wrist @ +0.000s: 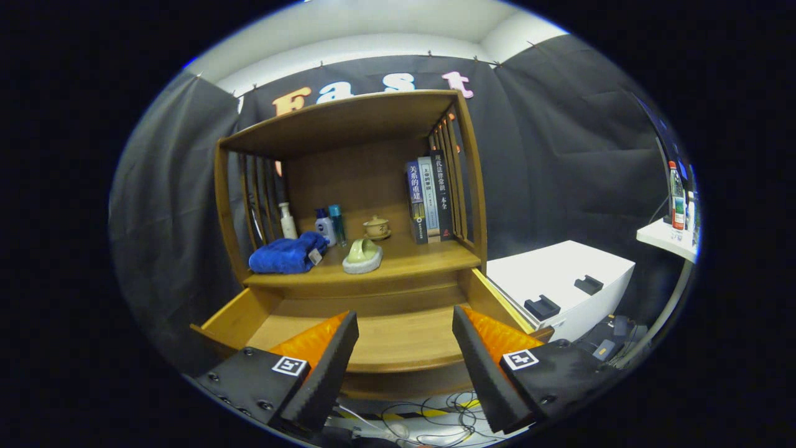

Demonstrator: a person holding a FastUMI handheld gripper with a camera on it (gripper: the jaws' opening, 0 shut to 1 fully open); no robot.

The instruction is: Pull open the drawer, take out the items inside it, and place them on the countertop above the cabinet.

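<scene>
The drawer stands pulled open below the cabinet's worktop, its bare wooden floor showing between the released, empty jaws of the gripper. On the worktop at 12 o'clock from the jaws lies a pale green slipper; a blue towel sits at 11 o'clock, bottles and a lidded teacup behind, books at 1 o'clock.

The drawer stands pulled out below the countertop; on it a towel lies left of a slipper, bottles and teapot behind, books upright at right
</scene>
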